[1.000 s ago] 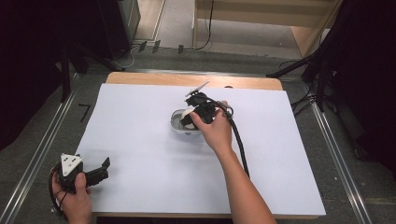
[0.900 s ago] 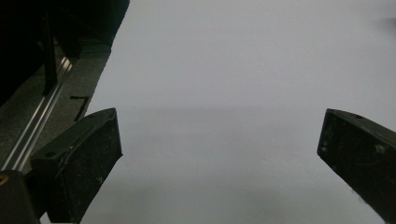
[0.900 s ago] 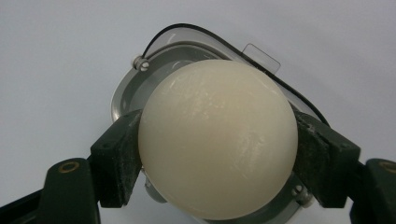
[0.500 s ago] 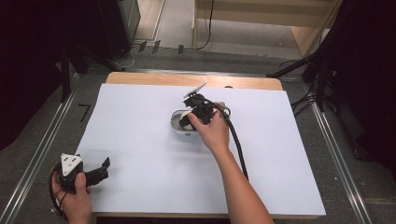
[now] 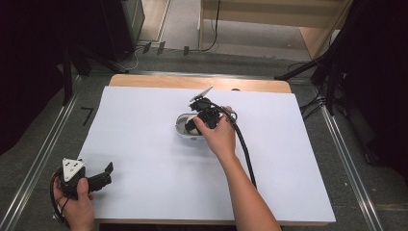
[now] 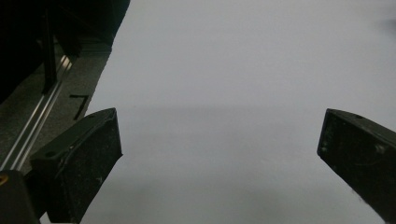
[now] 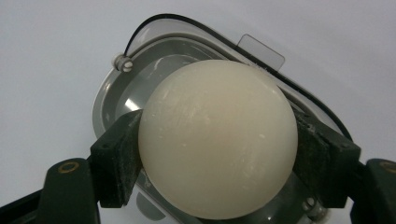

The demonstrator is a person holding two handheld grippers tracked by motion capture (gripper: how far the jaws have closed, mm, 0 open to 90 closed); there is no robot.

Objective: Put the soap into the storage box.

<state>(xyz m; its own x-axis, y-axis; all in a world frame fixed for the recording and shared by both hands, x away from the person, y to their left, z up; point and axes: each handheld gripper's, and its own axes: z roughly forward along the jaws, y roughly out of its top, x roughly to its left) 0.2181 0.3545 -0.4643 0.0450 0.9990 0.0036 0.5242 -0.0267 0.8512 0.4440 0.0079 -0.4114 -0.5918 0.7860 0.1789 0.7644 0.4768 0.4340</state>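
A cream-white ball [image 7: 218,137] is pinched between the two black jaws of my right gripper [image 7: 218,154], which is shut on it. The ball hangs right over a clear oval plastic container [image 7: 116,93] with a dark rim seal and a small tab. In the high view the right gripper [image 5: 198,121] is above that container [image 5: 182,126] near the middle of the white sheet. My left gripper [image 5: 108,172] rests at the near left corner of the table, jaws wide apart with nothing between them. Its own view has both pads [image 6: 88,154] over bare white paper.
A large white sheet [image 5: 144,168] covers the wooden table [image 5: 144,80]. A black cable [image 5: 245,149] trails from the right gripper along the forearm. Metal rails [image 5: 43,154] run along the floor on both sides, with dark equipment at the back.
The right gripper with the ball has shifted slightly left and nearer over the container. The left hand has stayed put.
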